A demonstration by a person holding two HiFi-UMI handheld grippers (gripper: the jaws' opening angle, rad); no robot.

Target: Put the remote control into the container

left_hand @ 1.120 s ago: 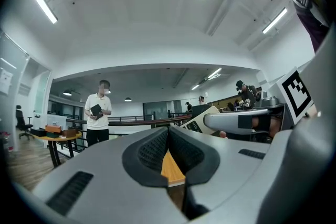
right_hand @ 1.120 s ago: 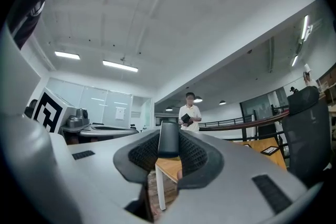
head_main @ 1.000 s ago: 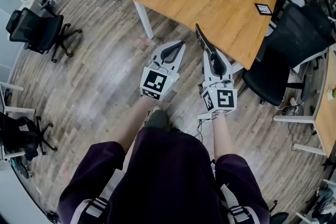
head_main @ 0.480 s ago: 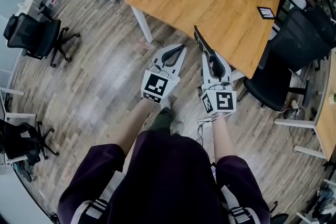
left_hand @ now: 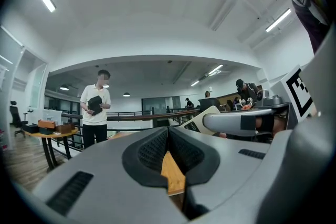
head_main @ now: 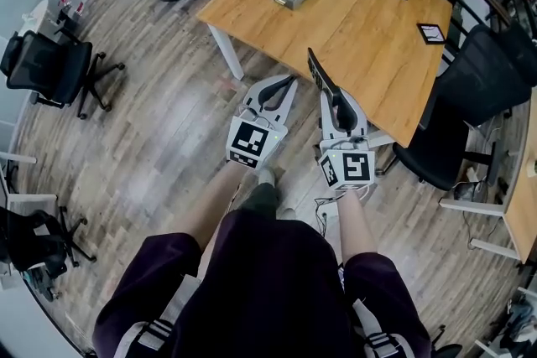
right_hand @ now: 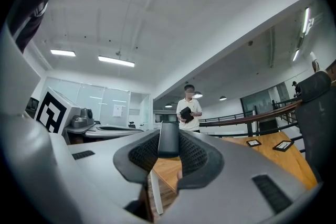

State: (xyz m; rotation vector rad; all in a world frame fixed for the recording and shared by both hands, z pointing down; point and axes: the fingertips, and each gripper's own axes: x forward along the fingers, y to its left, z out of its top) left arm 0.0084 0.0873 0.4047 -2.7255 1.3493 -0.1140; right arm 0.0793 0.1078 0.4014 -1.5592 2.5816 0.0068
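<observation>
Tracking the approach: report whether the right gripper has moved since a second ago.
Yes. The right gripper, clamping the remote control, has advanced toward the wooden table; in the head view the remote now reaches further over the table's near edge.

The head view looks steeply down over the left gripper point(head_main: 290, 81), right gripper point(head_main: 330, 90) and wooden table point(head_main: 352, 12) ahead. Each gripper view sits close behind its own jaws, facing level across the room; both catch the table and a standing person point(left_hand: 95, 107).
</observation>
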